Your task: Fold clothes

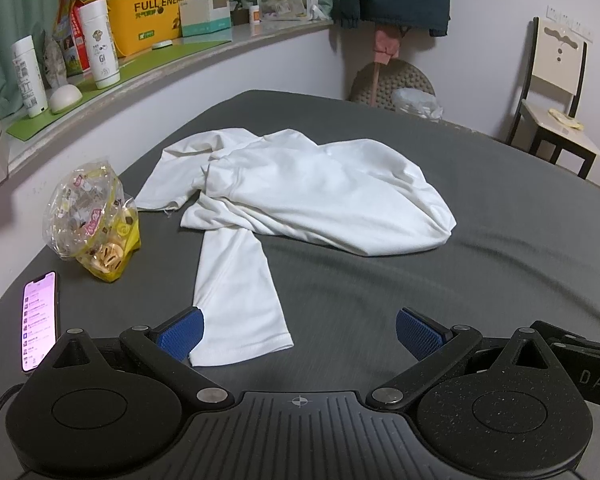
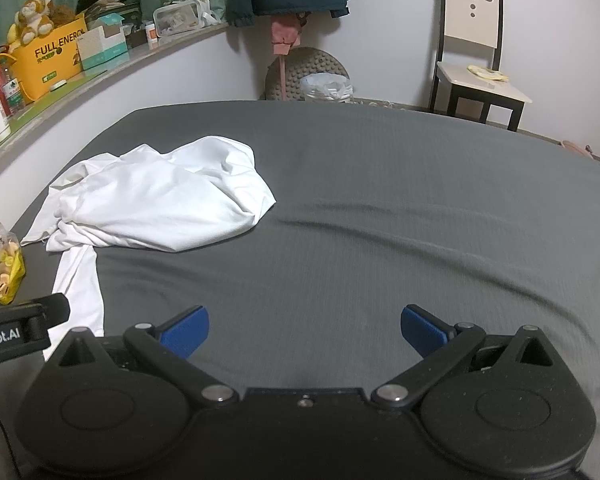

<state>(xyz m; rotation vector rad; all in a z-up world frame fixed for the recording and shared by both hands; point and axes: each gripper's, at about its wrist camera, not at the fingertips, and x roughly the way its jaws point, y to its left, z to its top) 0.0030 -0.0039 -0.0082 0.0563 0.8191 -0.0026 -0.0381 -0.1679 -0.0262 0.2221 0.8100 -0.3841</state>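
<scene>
Garment: a white shirt (image 1: 300, 188) lies bunched on the grey bed (image 1: 480, 240), at the centre of the left wrist view and at the middle left of the right wrist view.
Lie of the cloth: the body is heaped in loose creases; one sleeve (image 1: 236, 300) runs straight toward the lower centre of the frame, another spreads to the upper left.
Left claw (image 1: 300, 334): fingers spread wide, pinching nothing; its left pad sits over the sleeve's end, contact unclear.
Right claw (image 2: 304, 332): spread wide, empty, above bare bed sheet, well apart from the shirt.
Nearby: a snack bag (image 1: 96, 220) and a lit phone (image 1: 40, 320) at the left edge.
Progress: no neat fold shows; judging by the heap, flattening and all folding remain.
</scene>
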